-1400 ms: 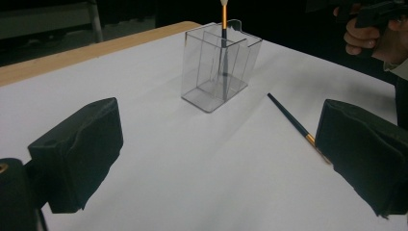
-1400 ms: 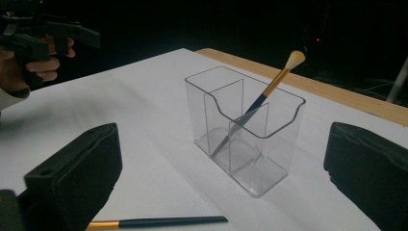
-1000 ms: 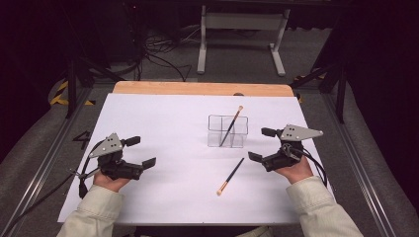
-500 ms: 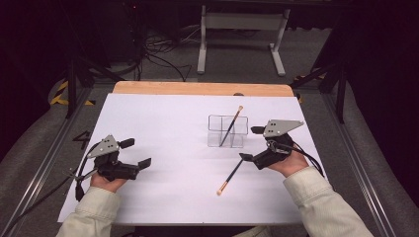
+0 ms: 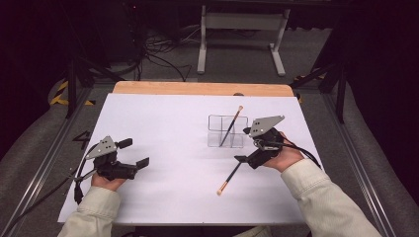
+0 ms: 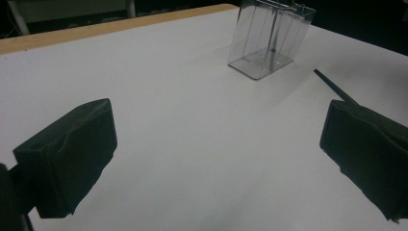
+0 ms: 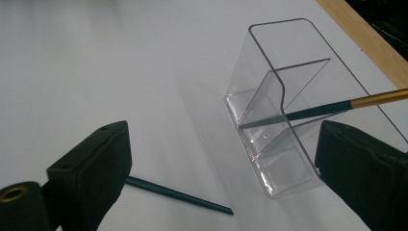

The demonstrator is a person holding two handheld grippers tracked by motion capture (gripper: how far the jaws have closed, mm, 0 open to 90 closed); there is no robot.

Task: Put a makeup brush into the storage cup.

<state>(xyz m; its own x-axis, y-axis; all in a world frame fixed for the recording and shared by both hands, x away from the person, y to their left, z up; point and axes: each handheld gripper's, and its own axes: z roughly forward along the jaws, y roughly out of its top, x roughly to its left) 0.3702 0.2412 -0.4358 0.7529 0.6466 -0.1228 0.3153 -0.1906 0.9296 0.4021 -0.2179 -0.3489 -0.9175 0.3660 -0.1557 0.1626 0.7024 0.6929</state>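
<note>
A clear plastic holder (image 5: 226, 132) with compartments stands right of centre on the white tabletop (image 5: 168, 123). One thin dark brush (image 5: 230, 126) with a golden end leans in it. A second brush (image 5: 231, 174) lies flat just in front. My right gripper (image 5: 243, 144) is open beside the holder, above the lying brush's handle end. Its jaws have just been closing a little, with nothing between the pads. In the right gripper view the holder (image 7: 269, 144) and the lying brush (image 7: 178, 195) sit ahead of the jaws. My left gripper (image 5: 134, 152) rests open at the left, holding nothing, and faces the holder (image 6: 269, 38).
A bare wooden strip (image 5: 197, 88) runs along the table's far edge. Beyond it stand a metal frame's legs (image 5: 202, 44) and loose cables (image 5: 158, 54) on the floor. Metal rails (image 5: 44, 153) flank the table on both sides.
My right gripper has moved left, from the table's right side up to the holder and over the lying brush. The left gripper has barely shifted.
</note>
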